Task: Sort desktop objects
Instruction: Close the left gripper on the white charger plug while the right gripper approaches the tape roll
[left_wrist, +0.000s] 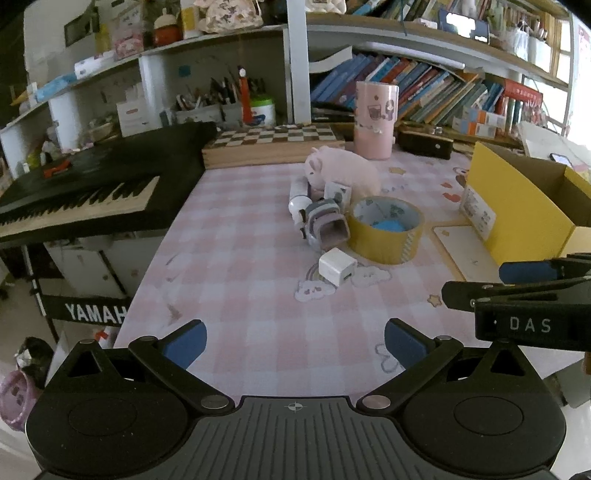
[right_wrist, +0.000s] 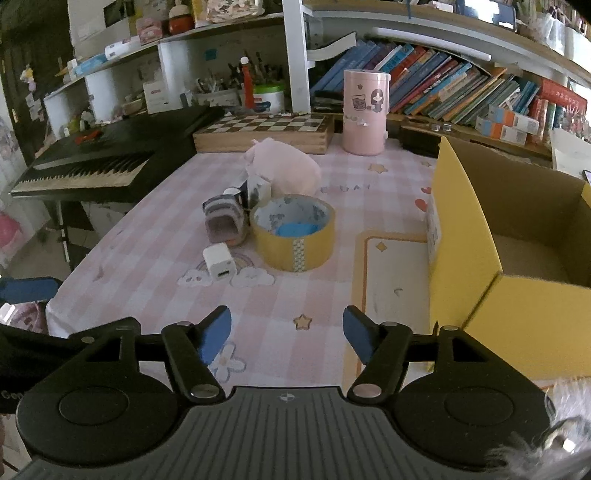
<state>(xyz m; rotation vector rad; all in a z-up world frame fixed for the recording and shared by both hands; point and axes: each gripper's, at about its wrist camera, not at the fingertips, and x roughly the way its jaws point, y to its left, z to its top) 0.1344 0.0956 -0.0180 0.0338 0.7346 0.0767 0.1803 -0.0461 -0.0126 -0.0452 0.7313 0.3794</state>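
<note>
At the far left a black electronic keyboard with white keys (left_wrist: 79, 197) is sitting beside the table covered in a pink-and-white checked cloth (left_wrist: 236, 280). Over the near edge of that cloth the left gripper (left_wrist: 295, 343) is hovering with its blue-padded fingers spread wide and nothing between them. Further in, a cluster of small things is lying mid-table: a white tube (left_wrist: 298, 197), a grey and purple strapped gadget (left_wrist: 327, 225) touching it, and a small white cube charger (left_wrist: 337, 266) just in front. Behind them a pale pink plush pig (right_wrist: 282, 166) is resting. Right of the gadget and touching it, a wide yellow roll of tape (right_wrist: 293, 236) is lying flat with something blue inside its ring. The right gripper (right_wrist: 287, 338) is hanging near the table's front, its blue pads standing apart, empty. At the far right an open yellow cardboard box (right_wrist: 465, 251) is standing on the cloth.
</note>
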